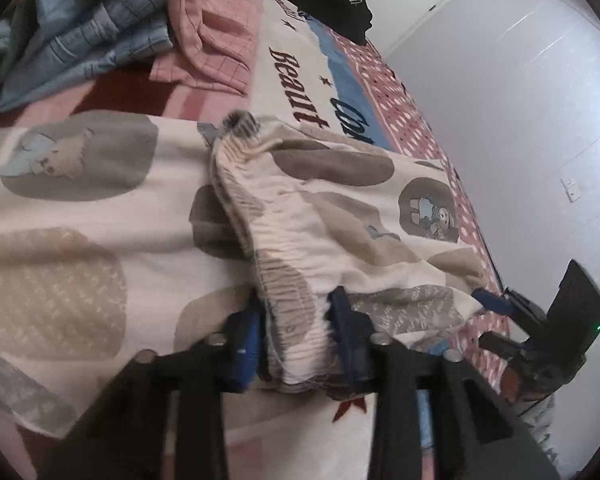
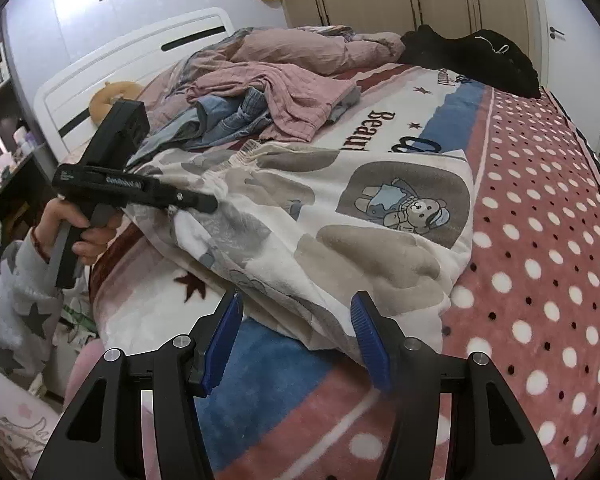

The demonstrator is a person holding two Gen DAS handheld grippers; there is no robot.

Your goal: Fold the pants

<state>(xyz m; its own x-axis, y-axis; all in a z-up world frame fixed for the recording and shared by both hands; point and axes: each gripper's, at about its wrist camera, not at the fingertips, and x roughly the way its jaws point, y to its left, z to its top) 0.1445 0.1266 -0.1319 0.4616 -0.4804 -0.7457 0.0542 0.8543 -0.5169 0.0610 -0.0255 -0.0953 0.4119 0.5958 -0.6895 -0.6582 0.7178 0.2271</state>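
The cream pants [image 2: 340, 232] with grey blotches and bear prints lie partly folded on the bed. My left gripper [image 1: 296, 332] is shut on the pants' ribbed waistband [image 1: 284, 280], which bunches between its blue pads; it also shows in the right wrist view [image 2: 180, 200], held by a hand. My right gripper [image 2: 296, 340] is open, its blue pads on either side of the pants' near folded edge, not clamped. It also shows at the right edge of the left wrist view [image 1: 496, 300].
The bed carries a printed blanket [image 2: 540, 240] with pink dotted parts. A heap of blue jeans [image 2: 228, 116] and pink clothes [image 2: 292, 92] lies toward the headboard. A black garment [image 2: 472, 56] lies at the far corner. A wall [image 1: 520, 100] stands to the right of the bed.
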